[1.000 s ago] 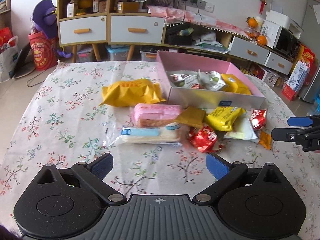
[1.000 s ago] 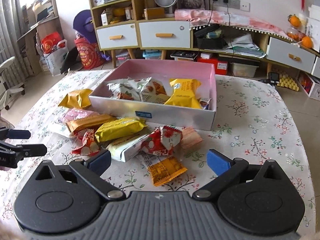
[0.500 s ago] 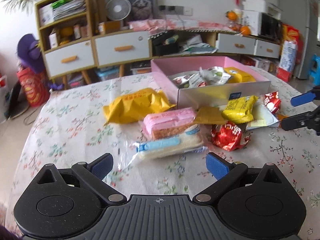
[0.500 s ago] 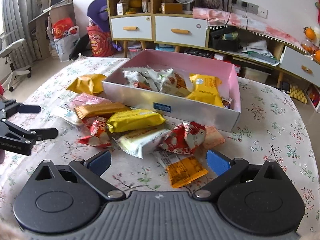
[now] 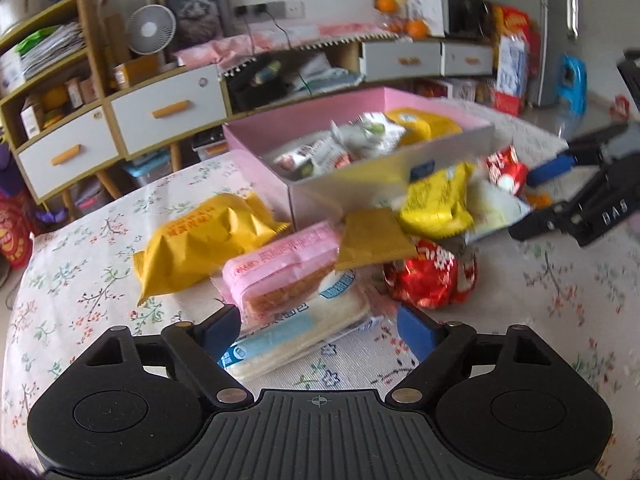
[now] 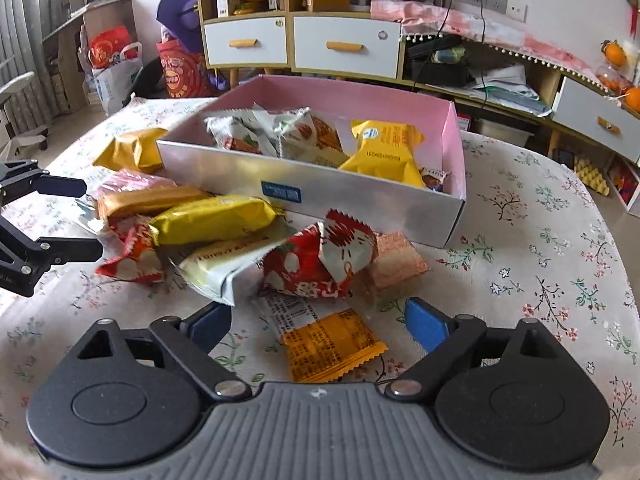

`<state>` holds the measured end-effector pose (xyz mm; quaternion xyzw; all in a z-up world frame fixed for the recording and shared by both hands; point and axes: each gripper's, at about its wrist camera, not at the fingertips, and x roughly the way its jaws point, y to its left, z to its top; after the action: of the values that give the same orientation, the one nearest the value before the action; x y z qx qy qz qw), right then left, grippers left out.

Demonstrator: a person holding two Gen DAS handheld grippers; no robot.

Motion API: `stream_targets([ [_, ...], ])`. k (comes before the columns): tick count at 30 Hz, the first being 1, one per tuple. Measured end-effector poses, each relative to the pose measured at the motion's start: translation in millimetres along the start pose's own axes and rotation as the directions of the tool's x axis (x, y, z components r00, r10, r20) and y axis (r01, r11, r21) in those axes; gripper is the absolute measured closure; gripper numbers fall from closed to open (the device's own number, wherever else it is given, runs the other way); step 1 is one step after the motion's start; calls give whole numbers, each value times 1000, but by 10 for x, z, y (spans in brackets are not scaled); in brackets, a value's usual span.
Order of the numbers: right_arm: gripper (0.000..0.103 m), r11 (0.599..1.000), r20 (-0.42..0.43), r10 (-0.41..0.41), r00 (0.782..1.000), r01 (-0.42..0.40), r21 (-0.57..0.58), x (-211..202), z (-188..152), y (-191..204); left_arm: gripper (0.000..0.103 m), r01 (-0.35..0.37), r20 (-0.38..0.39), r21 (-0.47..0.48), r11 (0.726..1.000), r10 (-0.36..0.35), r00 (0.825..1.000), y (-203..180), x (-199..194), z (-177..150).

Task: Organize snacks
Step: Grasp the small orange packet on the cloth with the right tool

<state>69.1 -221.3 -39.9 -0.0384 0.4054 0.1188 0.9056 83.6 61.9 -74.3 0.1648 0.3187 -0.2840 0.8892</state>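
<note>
Snacks (image 6: 216,220) mostly lie loose on the bench (image 6: 540,260) before the pink box (image 6: 360,100), a few already inside, while your left tongs (image 5: 318,330) and right tongs (image 6: 318,322), just narrowing, grip nothing.

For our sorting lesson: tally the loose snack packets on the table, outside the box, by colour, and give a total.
Red packets: 2
Yellow packets: 2
Orange-brown packets: 2
White or cream packets: 2
Pink packet: 1
Peach packet: 1
Total: 10
</note>
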Motion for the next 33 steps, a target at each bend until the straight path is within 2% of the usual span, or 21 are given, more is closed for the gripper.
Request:
stream_targets([
  [9, 29, 999, -4, 35, 999, -35, -31, -30, -25, 4, 28, 47, -33, 13, 999, -46, 998, -107, -78, -34],
  [15, 58, 995, -16, 78, 997, -79, -57, -123, -54, 9, 36, 85, -54, 1, 996, -85, 995, -193, -186, -51],
  [17, 63, 993, -25, 91, 995, -93, -69, -144, -57, 15, 37, 96, -63, 4, 995, -96, 993, -235, -219, -58],
  [28, 64, 969, -96, 168, 981, -182, -166, -342, -159, 177, 43, 190, -110, -6, 982, -189, 976, -447, -401, -70],
  [30, 65, 962, -106, 178, 978, -196, -189, -374, -181, 233, 42, 183, -110, -9, 983, -183, 977, -470, -408, -70],
  [33, 63, 957, -113, 177, 978, -198, -214, -409, -206, 308, 41, 134, -111, -43, 990, -138, 984, -463, -386, -44],
])
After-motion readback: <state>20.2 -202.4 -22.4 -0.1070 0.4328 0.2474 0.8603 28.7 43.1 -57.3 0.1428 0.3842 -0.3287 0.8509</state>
